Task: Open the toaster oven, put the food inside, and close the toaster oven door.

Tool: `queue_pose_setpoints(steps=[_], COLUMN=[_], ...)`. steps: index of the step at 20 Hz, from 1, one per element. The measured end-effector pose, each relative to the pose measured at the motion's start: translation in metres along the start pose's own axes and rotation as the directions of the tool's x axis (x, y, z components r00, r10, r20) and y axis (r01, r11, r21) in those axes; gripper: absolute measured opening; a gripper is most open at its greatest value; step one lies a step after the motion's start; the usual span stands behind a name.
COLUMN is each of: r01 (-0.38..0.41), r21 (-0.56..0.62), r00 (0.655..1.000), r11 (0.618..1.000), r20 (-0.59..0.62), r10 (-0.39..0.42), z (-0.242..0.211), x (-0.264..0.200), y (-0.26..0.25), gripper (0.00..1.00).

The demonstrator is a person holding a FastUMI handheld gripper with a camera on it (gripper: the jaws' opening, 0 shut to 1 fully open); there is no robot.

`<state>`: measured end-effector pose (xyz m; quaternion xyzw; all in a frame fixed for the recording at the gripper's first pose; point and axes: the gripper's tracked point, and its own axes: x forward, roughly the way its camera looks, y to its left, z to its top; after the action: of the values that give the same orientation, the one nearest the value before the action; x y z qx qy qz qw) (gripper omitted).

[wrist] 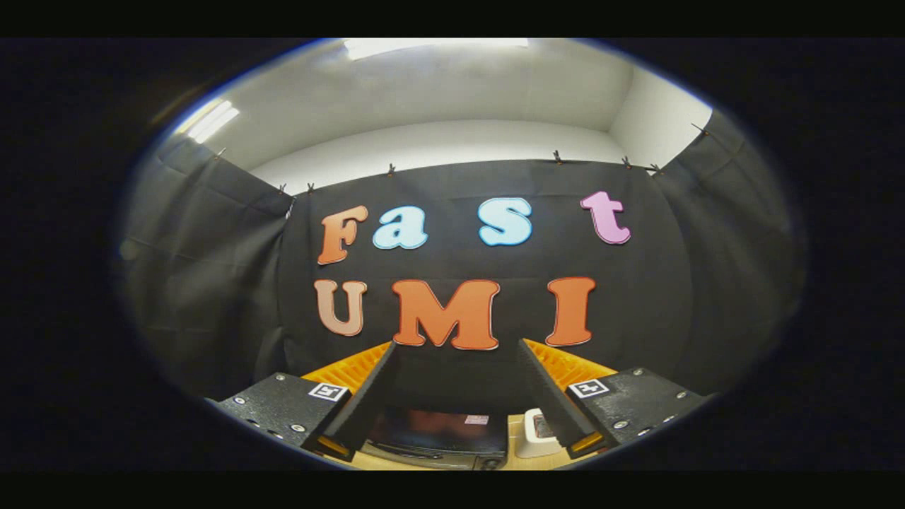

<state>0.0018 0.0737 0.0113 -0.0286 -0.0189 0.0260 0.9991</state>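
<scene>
- Nearest, the tool [456, 357] is held high with its two fingers [368, 403] spread wide and nothing between them.
- Below and just ahead of the fingers, the toaster oven [438, 438] sits on a pale wooden worktop [515, 424]; its dark top faces up towards the tool, and I cannot tell from this angle whether the door is open or closed.
- Just beside the oven, close to the right finger, stands a small white container [534, 438] with something reddish in it; what it is, I cannot make out.
- Beyond all this hangs the black cloth wall [212, 283], clipped along its top edge, with the white ceiling [452, 92] and a ceiling light [431, 46] above.
</scene>
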Motion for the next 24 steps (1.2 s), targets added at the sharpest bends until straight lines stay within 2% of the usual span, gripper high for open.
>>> queue_pose_setpoints(steps=[6,10,13,15,19,24], r01=[0.025,0.017,0.073,0.069,0.031,0.030], r21=[0.044,0.130,0.140,0.143,0.107,0.089], r00=[0.997,0.981,0.929,0.893,0.849,0.790], r11=[0.999,0.991,0.987,0.987,0.994,0.996], r20=[-0.075,-0.195,-0.369,-0.451,-0.527,-0.612], r10=[-0.021,0.008,-0.016,0.003,0.031,0.031], z=[-0.039,-0.099,-0.166,-0.201,-0.245,-0.294], x=[0.010,0.018,0.017,0.015,0.013,0.011], y=[0.011,0.031,0.036,0.050,0.077,0.092], gripper=[0.98,0.98,0.98,0.98,0.98,0.98])
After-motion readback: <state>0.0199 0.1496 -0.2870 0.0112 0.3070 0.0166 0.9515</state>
